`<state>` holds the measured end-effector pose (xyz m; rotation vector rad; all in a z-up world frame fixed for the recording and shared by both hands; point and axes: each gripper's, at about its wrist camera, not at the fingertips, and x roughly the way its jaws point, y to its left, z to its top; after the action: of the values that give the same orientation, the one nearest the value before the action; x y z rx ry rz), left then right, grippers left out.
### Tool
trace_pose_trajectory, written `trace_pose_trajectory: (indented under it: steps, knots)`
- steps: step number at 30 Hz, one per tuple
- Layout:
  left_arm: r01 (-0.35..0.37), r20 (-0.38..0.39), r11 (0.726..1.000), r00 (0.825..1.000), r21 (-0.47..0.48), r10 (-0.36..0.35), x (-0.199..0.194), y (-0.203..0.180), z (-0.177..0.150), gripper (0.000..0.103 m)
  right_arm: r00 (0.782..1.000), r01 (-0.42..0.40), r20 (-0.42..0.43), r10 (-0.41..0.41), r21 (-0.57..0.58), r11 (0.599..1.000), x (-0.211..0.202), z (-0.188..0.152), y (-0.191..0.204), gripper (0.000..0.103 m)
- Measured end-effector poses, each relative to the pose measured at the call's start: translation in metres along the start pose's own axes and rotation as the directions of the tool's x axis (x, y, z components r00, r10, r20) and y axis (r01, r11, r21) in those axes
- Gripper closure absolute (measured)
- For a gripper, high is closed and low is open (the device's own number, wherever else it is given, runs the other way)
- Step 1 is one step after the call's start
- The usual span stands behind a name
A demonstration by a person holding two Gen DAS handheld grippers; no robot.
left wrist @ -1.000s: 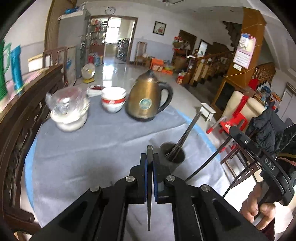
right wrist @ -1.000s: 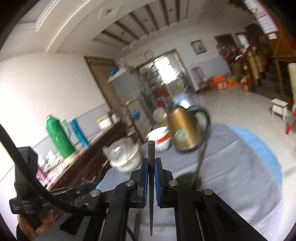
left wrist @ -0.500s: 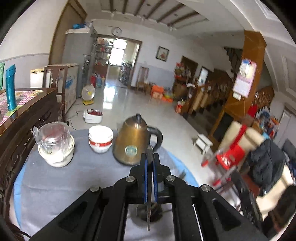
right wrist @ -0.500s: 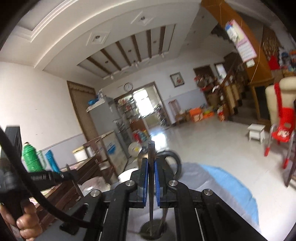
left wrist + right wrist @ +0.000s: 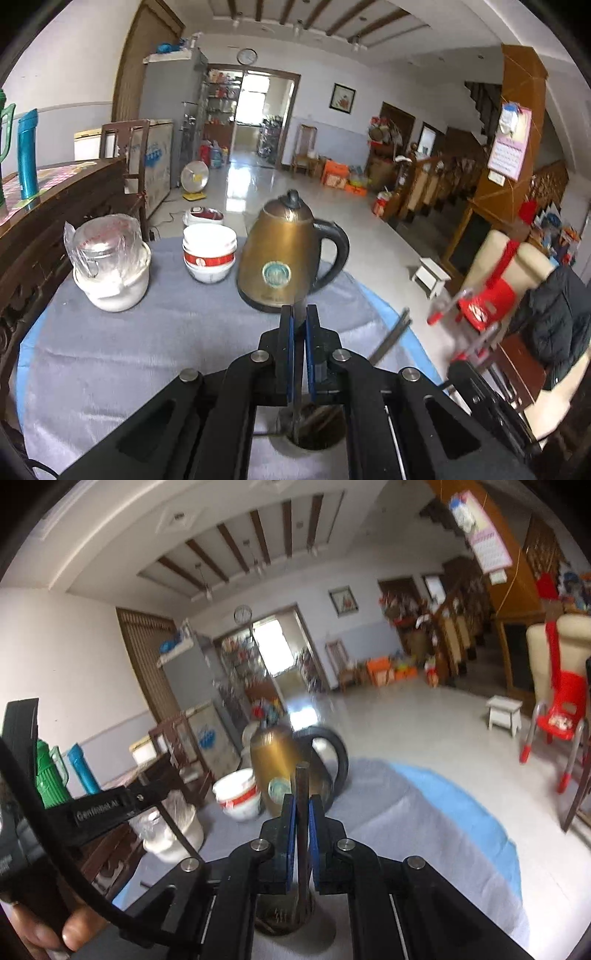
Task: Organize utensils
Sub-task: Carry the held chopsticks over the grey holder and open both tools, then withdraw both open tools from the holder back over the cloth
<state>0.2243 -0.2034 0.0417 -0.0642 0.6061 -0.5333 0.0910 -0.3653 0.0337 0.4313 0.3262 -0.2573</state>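
**Two utensils held over the cup**

On the grey table (image 5: 110, 354), a thin utensil (image 5: 298, 417) is pinched by the left gripper (image 5: 299, 321) above the dark cup (image 5: 314, 428). Further right, a dark utensil (image 5: 303, 812) is squeezed by the right gripper (image 5: 301, 808) over the same cup (image 5: 284, 915).

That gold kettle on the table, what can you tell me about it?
The kettle is a pear-shaped electric jug with a dull brass-coloured metal body, a dark knob on top, a curved black handle on its right side and a round teal emblem low on the front. It stands upright on a dark base on the grey tablecloth, lid closed. The stacked white bowls sit just left of it; whether they touch is unclear. Neither gripper touches it.
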Motion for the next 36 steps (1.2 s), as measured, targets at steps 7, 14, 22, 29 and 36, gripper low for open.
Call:
trace_pose_trajectory:
  steps: [7,14,22,29,36]
  knots:
    - [-0.012,0.021,0.997,1.000,0.072,0.011,-0.043,0.007,-0.006,0.070,0.997,-0.061,-0.046,0.065,0.094,0.994,-0.016,-0.014,-0.016,0.090]
    - [-0.150,0.051,0.974,0.988,0.169,0.143,-0.090,0.033,-0.036,0.039,0.997,-0.078,-0.009,0.079,0.079,0.994,-0.045,-0.021,-0.012,0.083]
    - [-0.323,-0.065,0.927,0.938,0.189,0.340,-0.106,0.102,-0.096,0.033,0.982,-0.167,0.083,0.169,-0.034,0.985,-0.089,-0.039,0.034,0.036]
    - [-0.342,-0.185,0.926,0.911,0.158,0.368,-0.105,0.128,-0.133,0.033,0.977,-0.212,-0.028,0.211,-0.154,0.965,-0.081,-0.088,0.084,0.034]
    - [-0.357,-0.144,0.915,0.912,0.186,0.385,-0.114,0.122,-0.136,0.032,0.977,-0.182,-0.137,0.161,-0.151,0.972,-0.055,-0.117,0.095,0.036]
